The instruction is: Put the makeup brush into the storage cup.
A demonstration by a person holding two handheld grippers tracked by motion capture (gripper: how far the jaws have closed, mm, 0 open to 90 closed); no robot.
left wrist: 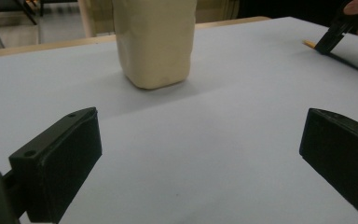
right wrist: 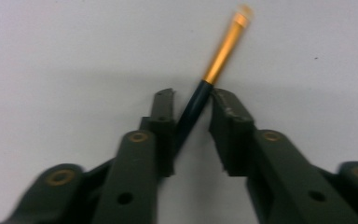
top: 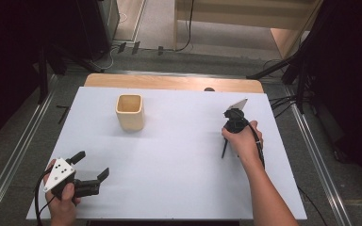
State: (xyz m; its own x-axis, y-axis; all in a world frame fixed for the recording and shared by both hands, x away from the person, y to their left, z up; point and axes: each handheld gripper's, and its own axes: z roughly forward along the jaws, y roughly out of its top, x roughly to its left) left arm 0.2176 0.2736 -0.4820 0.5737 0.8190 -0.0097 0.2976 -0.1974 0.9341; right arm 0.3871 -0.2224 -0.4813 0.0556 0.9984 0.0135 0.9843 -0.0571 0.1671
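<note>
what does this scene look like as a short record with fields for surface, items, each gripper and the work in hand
surface: white table top with a wooden edge at the far side
container: cream square-sided holder, upright and open at the top, far left of centre
tool: slim dark pencil with a gold band and pale tip, lying on the table at the right
left gripper: open, nothing between its jaws, low at the near left corner
right gripper: jaws drawn in on the pencil's dark shaft
work in hand: picking up the pencil; holder apart from it
</note>
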